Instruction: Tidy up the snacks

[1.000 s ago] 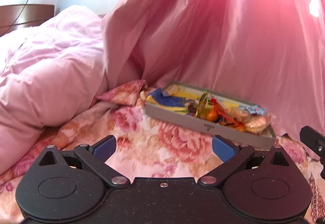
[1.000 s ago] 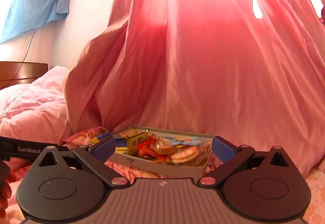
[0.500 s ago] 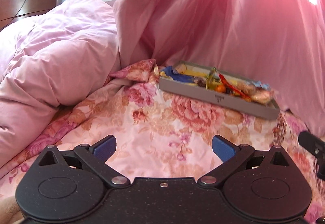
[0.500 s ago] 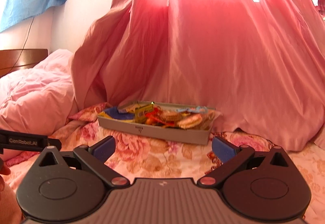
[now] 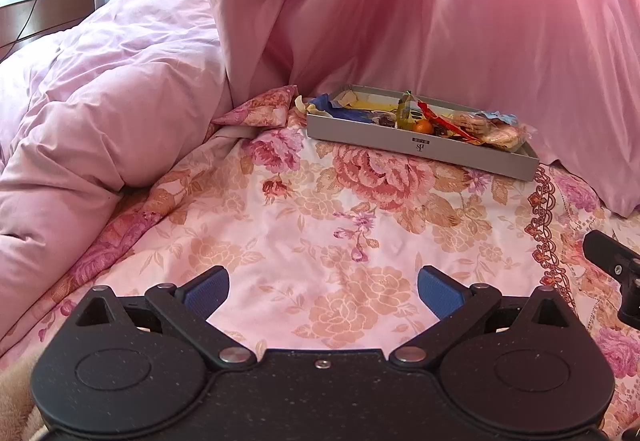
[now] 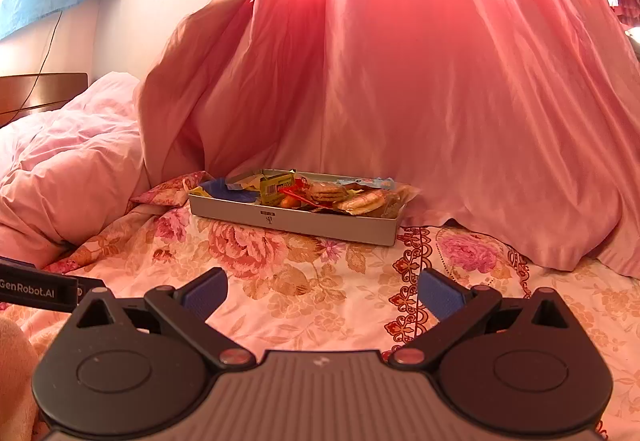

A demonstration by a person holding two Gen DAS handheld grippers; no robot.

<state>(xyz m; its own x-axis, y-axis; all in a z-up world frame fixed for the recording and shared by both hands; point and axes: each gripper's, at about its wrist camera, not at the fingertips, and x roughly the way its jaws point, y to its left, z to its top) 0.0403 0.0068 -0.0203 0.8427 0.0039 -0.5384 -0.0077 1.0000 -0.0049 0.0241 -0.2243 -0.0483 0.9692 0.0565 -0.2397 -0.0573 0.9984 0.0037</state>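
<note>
Both grippers, left (image 5: 323,291) and right (image 6: 322,291), jaws spread and empty, have backed off the tray (image 6: 320,223); snacks (image 6: 320,195) look packed, task nearly done.

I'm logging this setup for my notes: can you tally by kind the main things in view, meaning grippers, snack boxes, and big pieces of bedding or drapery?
Grippers, black with blue pads: 2 (left gripper, right gripper)
Shallow grey cardboard snack box: 1
Fabrics: 3 (floral bedsheet, crumpled pink quilt, hanging pink curtain)
Total: 6
</note>
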